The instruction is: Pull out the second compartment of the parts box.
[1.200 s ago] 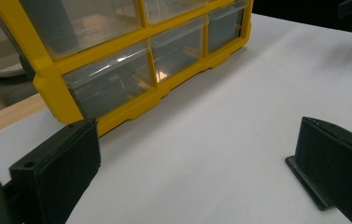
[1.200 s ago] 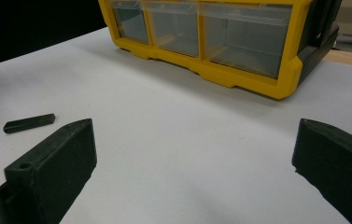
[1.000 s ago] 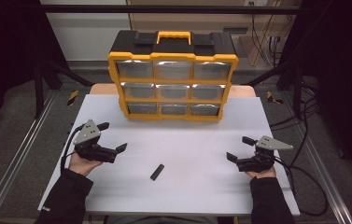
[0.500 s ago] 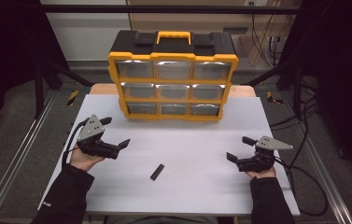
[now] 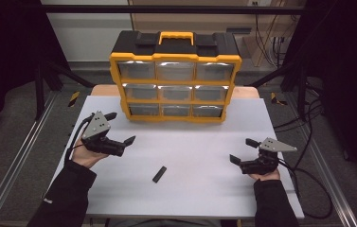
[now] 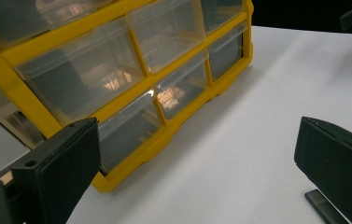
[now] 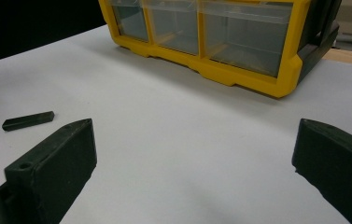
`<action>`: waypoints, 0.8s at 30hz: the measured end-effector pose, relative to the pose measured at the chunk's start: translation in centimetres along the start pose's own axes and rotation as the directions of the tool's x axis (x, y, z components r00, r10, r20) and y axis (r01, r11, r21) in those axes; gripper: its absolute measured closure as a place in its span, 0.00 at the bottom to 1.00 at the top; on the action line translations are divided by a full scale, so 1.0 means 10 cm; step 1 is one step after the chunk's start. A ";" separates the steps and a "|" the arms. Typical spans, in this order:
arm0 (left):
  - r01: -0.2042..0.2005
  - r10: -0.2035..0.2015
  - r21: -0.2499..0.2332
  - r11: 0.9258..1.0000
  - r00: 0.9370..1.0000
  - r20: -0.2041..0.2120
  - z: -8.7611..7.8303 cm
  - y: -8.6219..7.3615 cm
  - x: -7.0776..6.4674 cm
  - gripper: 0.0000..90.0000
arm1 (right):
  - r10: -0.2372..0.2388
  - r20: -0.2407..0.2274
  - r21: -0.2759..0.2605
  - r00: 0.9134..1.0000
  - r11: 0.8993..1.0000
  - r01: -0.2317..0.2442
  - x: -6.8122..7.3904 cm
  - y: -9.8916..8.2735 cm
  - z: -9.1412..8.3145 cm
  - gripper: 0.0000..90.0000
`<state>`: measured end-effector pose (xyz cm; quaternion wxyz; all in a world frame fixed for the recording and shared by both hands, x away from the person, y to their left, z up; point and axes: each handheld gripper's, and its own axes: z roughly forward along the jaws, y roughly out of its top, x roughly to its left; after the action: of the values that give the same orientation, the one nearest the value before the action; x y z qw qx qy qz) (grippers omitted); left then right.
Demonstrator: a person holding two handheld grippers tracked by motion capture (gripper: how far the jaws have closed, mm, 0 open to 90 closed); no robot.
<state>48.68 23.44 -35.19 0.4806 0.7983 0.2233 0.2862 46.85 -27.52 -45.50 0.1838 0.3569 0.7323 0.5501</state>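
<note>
On the white tabletop (image 5: 195, 189) a small black bar (image 5: 159, 174) lies alone, between the two hands and a little toward the person's side, well apart from the yellow drawer organizer (image 5: 175, 78) that stands at the far edge. The left tool (image 5: 119, 128) is held above the tabletop near the organizer's left lower corner, its jaws spread wide and empty; in the left gripper view it looks along the bottom row of clear drawers, and one end of the bar shows just under its right jaw. The right tool (image 5: 242, 150) is also wide open and holds nothing, low over the right part of the tabletop and pointing toward the middle. The bar lies to the right of the left tool and nearer to the person, and its long axis runs diagonally, the far end turned to the right. To my eye the left hand is somewhat nearer to it than the right. I think a grasp would need the jaws to close across the bar's short side, so the wrist must turn first.
</note>
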 end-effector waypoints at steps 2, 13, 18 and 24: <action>-0.011 0.011 0.000 1.000 1.000 0.002 0.01 0.02 -0.01 0.01 | 0.000 0.000 0.001 1.000 1.000 0.000 0.00 0.00 0.00 0.00; -0.070 0.070 0.011 0.997 0.998 -0.001 0.07 0.16 -0.02 0.01 | -0.002 0.000 0.005 1.000 1.000 0.002 0.00 0.00 0.01 0.00; -0.087 0.087 -0.002 0.996 0.996 -0.005 0.06 0.24 -0.01 0.01 | -0.002 -0.001 0.007 1.000 1.000 0.002 0.00 0.00 0.01 0.00; -0.108 0.108 -0.003 0.994 0.994 -0.011 0.06 0.35 0.01 0.01 | -0.003 -0.001 0.006 1.000 1.000 0.003 0.00 0.00 0.01 0.00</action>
<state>49.39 21.59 -32.26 0.4649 0.8066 0.1821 0.3165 46.90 -27.50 -45.55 0.1831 0.3560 0.7346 0.5478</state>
